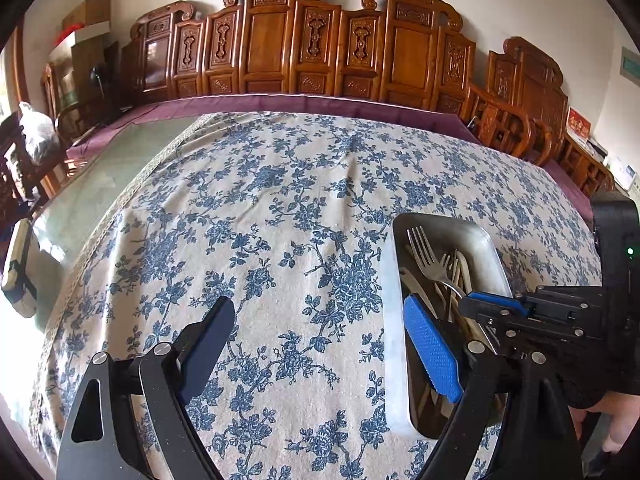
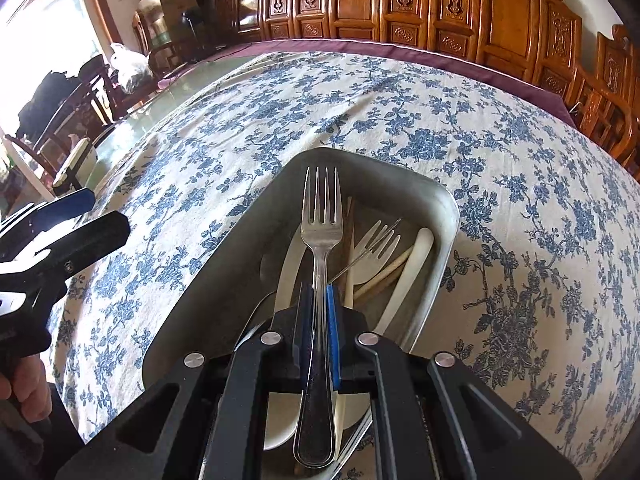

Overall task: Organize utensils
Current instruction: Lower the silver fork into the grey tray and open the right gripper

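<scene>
A metal fork is clamped in the right hand-held gripper above the tray, while the left hand-held gripper is held wide open.

Steel fork clamped lengthwise over metal tray of utensils.

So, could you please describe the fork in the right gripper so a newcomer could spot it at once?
On the blue-flowered tablecloth sits a metal tray of utensils. The metal fork sticks out over it, clamped by its handle in the right gripper. Its neighbours are pale plastic; it alone is shiny steel.
</scene>
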Action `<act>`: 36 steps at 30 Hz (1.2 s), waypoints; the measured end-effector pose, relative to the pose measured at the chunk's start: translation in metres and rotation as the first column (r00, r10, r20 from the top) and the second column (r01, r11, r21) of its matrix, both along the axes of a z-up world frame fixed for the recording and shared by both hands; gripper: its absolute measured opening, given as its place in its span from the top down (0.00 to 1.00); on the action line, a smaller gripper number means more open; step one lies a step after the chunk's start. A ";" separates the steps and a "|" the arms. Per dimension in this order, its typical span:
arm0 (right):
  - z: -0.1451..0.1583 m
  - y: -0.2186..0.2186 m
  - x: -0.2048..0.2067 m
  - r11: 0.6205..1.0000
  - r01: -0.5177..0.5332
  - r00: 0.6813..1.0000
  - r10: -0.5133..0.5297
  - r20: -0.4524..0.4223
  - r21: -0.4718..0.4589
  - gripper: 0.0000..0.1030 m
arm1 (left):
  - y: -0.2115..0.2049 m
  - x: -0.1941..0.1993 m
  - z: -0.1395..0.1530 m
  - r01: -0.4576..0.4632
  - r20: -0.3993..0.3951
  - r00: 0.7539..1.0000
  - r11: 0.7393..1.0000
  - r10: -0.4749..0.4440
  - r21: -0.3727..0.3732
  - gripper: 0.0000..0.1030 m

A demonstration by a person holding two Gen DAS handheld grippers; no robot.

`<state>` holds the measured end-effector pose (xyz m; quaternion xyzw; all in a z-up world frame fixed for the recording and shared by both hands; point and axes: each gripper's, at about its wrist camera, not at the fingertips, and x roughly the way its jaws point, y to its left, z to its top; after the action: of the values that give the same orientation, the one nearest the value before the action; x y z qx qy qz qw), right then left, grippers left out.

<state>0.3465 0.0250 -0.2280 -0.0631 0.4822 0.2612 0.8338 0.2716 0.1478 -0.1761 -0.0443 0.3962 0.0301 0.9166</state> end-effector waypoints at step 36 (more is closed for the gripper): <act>0.033 -0.065 -0.036 0.994 0.093 0.976 -0.104 0.191 0.064 0.36 | -0.019 -0.004 -0.002 0.038 0.006 0.999 0.999 -0.038 0.037 0.16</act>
<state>0.3102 -0.0397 -0.1945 -0.0414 0.3939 0.2255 0.8901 0.2678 0.1284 -0.1778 -0.0201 0.3935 0.0198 0.9189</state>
